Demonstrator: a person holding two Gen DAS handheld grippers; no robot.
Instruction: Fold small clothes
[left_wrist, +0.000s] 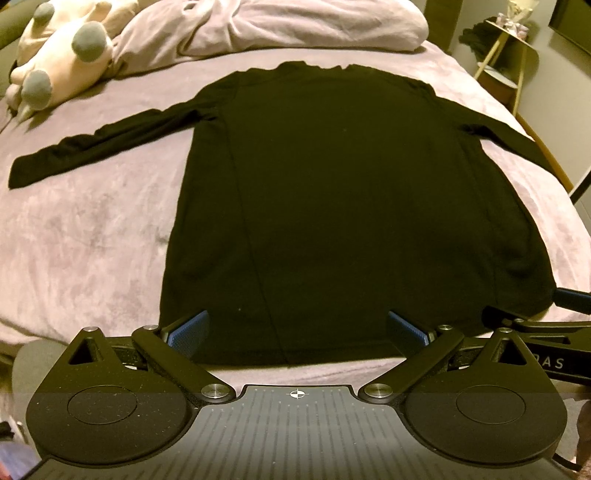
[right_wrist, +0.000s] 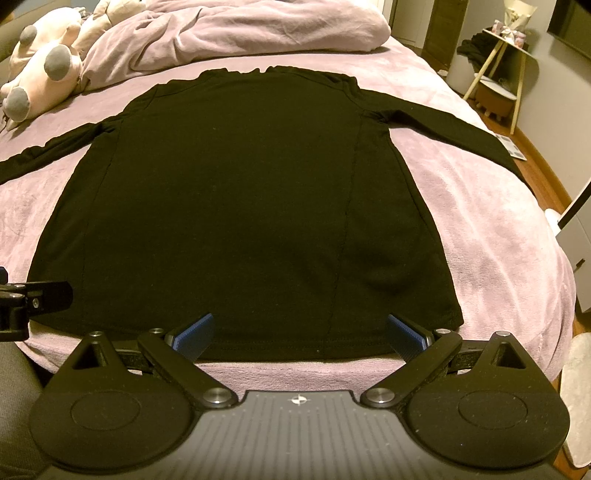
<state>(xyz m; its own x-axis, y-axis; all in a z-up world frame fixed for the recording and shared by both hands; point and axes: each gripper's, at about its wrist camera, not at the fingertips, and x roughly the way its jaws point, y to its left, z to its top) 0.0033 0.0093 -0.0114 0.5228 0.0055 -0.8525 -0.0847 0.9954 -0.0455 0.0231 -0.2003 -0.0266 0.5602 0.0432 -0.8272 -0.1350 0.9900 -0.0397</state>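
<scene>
Black long-sleeved top (left_wrist: 332, 206) lies flat on bed (left_wrist: 92, 240): soft, light, limp (likely slides). Both grippers' jaws spread, empty; grasp hem corners.

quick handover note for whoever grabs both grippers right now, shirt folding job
Left gripper: open, empty, by the hem.
Right gripper: open, empty, also by the hem, toward the shirt's right side.
Black long-sleeved shirt: flat on the pink blanket, hem toward you, collar away, both sleeves spread outward.
Done: shirt laid out, no folds yet.
Left: probably fold the sleeves in, then the body.
Plush toy lies far left, clear of the shirt.
</scene>
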